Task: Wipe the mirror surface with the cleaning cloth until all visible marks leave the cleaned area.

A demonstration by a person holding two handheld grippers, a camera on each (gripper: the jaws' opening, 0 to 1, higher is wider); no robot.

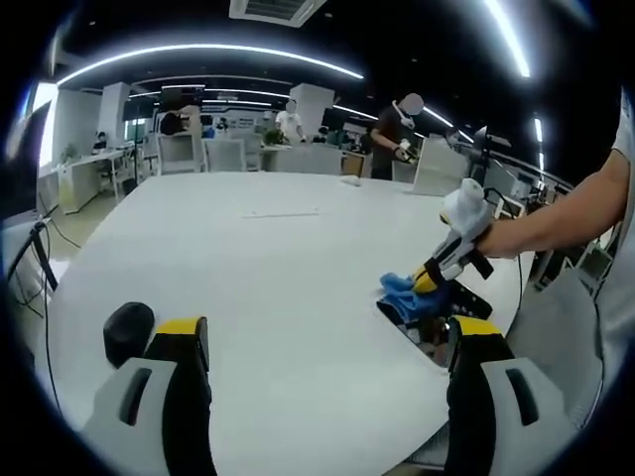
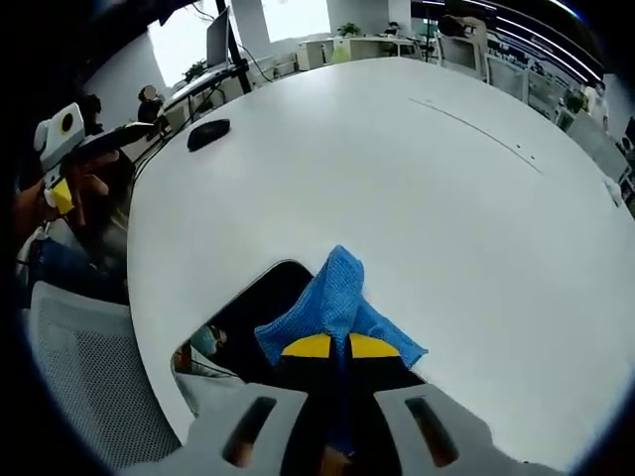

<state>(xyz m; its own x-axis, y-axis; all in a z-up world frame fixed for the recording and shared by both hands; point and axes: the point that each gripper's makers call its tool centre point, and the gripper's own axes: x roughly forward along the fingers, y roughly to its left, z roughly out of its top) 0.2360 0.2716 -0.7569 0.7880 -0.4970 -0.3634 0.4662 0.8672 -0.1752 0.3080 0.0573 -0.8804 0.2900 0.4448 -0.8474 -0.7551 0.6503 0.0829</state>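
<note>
On the white bench, near its edge, lies 1 dark mirror, and much of it is hidden: in the right gripper view the blue cleaning cloth and the right tool cover its nearer side, and the glass that shows reflects things too dim to make out. That right tool is clenched on the cloth, its 2 yellow-tipped jaws pressed together over the fabric. In the left gripper view the mirror is a thin dark sliver partly behind the left tool's own right jaw, with the cloth bunched on it. The left tool stands released, 2 jaws wide apart, grasping nothing. 1 black mouse lies well apart from the mirror, its shape blurred.
</note>
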